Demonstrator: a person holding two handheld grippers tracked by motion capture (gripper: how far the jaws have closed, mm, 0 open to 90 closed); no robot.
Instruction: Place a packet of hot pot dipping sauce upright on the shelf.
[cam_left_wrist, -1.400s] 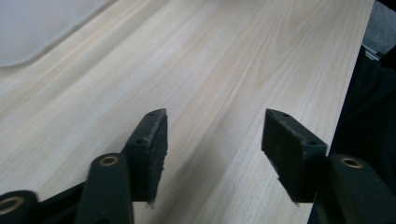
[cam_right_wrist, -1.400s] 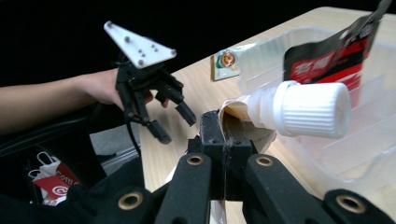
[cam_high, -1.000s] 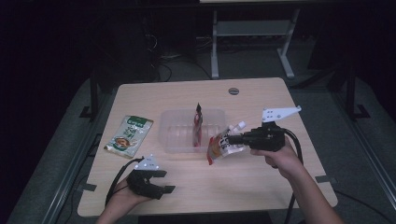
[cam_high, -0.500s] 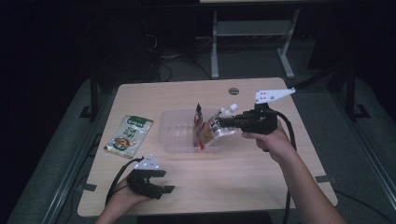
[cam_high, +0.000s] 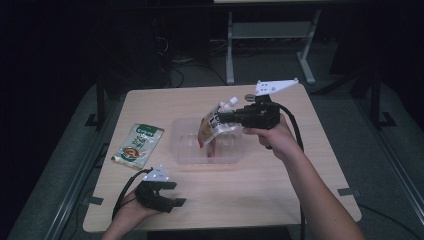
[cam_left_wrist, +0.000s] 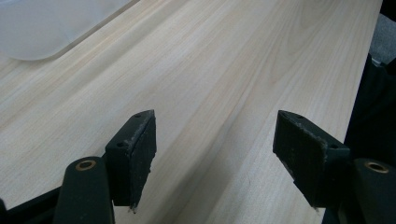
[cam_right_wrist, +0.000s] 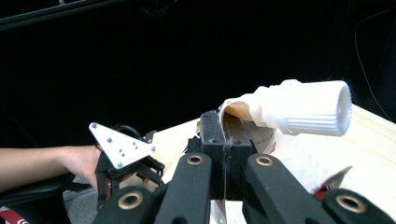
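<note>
My right gripper (cam_high: 220, 118) is shut on the top edge of a white and red spouted pouch (cam_high: 212, 129), beside its white screw cap (cam_right_wrist: 303, 107). The pouch hangs in the air over a clear plastic tray (cam_high: 186, 151) at mid-table. In the right gripper view the jaws (cam_right_wrist: 225, 126) pinch the pouch's rim. Something red (cam_high: 212, 149) shows in the tray below the pouch. My left gripper (cam_high: 176, 195) rests near the table's front left edge, open, with bare wood between its jaws (cam_left_wrist: 215, 144).
A green food pouch (cam_high: 138, 145) lies flat on the wooden table (cam_high: 280, 195), left of the tray. A corner of the tray (cam_left_wrist: 42, 28) appears in the left gripper view. Dark floor and a metal stand lie beyond the far edge.
My right gripper has lifted the spouted pouch and carried it left, from beside the tray's right end to above the tray. The left gripper has stayed where it was.
</note>
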